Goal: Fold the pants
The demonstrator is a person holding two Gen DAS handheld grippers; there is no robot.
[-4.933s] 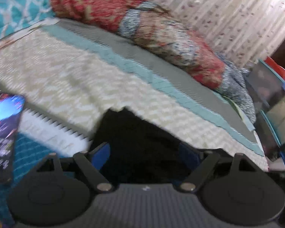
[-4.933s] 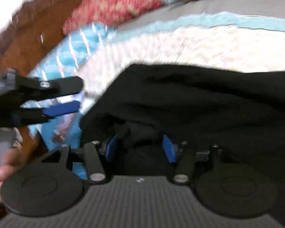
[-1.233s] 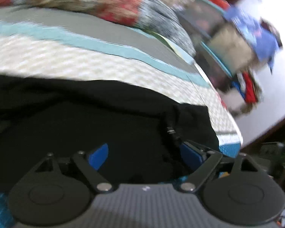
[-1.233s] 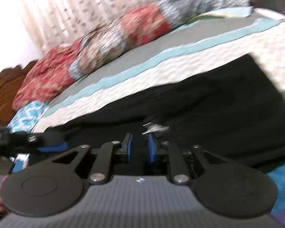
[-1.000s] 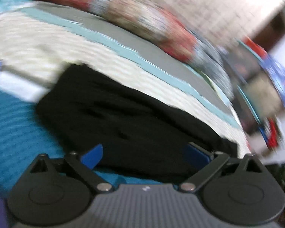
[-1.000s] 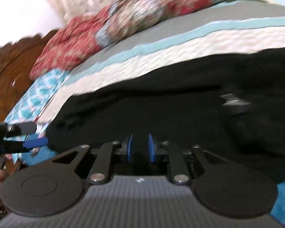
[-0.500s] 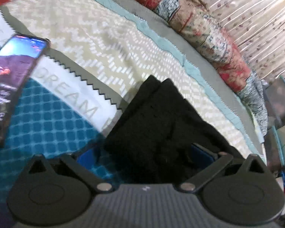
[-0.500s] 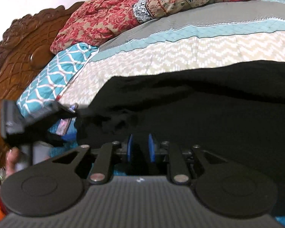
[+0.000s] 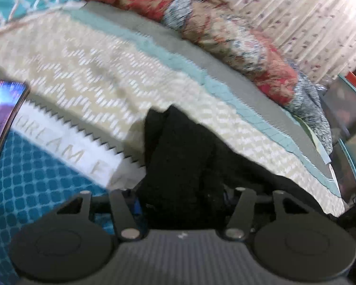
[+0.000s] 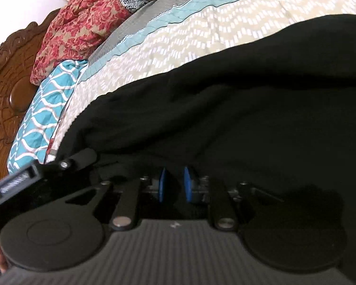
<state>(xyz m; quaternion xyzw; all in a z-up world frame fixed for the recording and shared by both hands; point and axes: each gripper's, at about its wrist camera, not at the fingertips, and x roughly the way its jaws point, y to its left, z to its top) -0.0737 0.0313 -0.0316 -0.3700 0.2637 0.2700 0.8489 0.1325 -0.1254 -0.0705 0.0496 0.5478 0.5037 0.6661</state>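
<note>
black pants [image 9: 185, 166] now between closing jaws

Black pants [image 9: 185, 166] bury the left gripper's [image 9: 181, 201] pads; phone [image 9: 2, 118] sliced by the left edge (screen unreadable); quilt [image 9: 83, 66] smeared; pants run off right in the right wrist view.

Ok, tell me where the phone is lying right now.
In the left wrist view the phone lies at the far left edge on the bedspread, screen lit, beside the white lettered band and left of the black pants.
</note>
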